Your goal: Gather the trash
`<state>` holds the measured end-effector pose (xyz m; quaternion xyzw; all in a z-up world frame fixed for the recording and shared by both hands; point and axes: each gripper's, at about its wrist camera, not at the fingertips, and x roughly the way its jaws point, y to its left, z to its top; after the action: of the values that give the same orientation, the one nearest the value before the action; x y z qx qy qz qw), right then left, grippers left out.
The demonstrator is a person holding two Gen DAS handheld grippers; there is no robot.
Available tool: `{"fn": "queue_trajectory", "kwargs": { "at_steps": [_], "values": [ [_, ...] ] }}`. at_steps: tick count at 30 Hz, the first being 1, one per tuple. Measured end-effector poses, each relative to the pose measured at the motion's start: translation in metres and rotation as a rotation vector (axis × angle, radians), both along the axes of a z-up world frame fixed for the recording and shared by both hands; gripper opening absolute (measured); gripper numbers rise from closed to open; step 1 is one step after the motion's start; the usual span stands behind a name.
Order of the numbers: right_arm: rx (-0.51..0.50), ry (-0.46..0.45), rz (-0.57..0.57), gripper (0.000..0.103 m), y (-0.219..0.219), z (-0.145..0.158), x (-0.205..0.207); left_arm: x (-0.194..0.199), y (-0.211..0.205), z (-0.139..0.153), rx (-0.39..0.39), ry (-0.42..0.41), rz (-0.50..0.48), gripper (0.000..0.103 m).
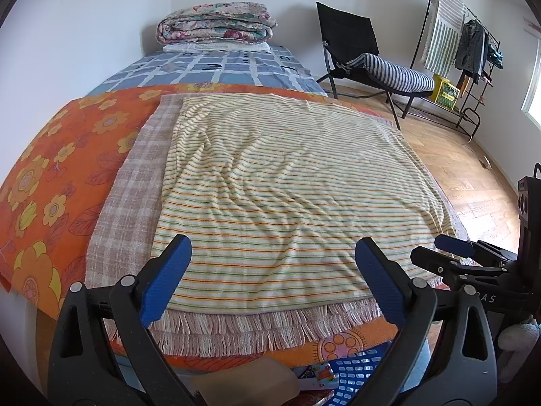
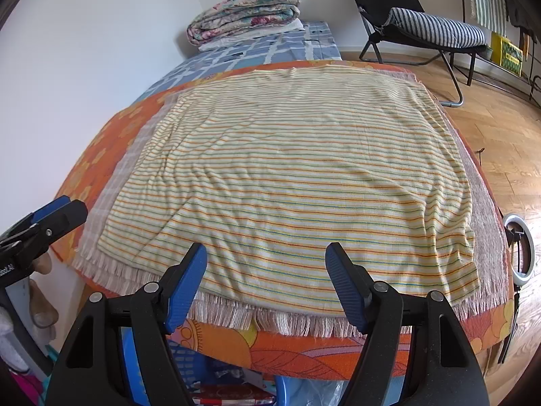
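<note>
Both tongs hover at the foot of the bed, jaws spread wide and empty: the left tongs and the right tongs side by side, well clear of each other. No obvious trash lies on top of the bed; the likeliest candidates sit low, under the bed's near edge, where a blue basket holds wrappers and a red packet, though I cannot tell which of these counts as rubbish. The risk, as I judge it, is snagging: the fringe of the checked blanket hangs right over that space, and a downward reach could catch its threads or drag the striped towel off. Closing on cloth instead of litter is the other likely slip. The orange floral cover lies beneath both layers. A ring light stands just beside the bed on the right, easy to knock. Farther back rest a folded quilt, a black folding chair with a striped cushion, and a clothes rack
</note>
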<state>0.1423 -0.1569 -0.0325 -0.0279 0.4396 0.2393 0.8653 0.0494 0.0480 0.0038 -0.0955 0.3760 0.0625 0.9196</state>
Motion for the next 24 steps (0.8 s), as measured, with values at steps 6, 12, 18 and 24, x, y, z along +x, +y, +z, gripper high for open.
{"fn": "queue_trajectory", "kwargs": {
  "at_steps": [6, 12, 18, 24],
  "values": [
    [-0.001, 0.0, 0.0, 0.073, -0.0001, -0.0004, 0.0002, 0.0, -0.0001, -0.0004, 0.001, 0.001, -0.001, 0.1],
    [0.0, 0.001, -0.001, 0.073, -0.0003, -0.0018, 0.0009, 0.0008, 0.0004, -0.0005, 0.001, 0.004, -0.001, 0.1],
    [-0.001, 0.002, 0.0, 0.073, -0.0003, -0.0016, 0.0011, 0.0012, 0.0006, -0.0007, 0.0, 0.005, -0.001, 0.1],
    [-0.002, 0.004, 0.0, 0.073, -0.0007, -0.0027, 0.0016, 0.0012, 0.0005, -0.0004, 0.002, 0.006, -0.002, 0.1]
  ]
}}
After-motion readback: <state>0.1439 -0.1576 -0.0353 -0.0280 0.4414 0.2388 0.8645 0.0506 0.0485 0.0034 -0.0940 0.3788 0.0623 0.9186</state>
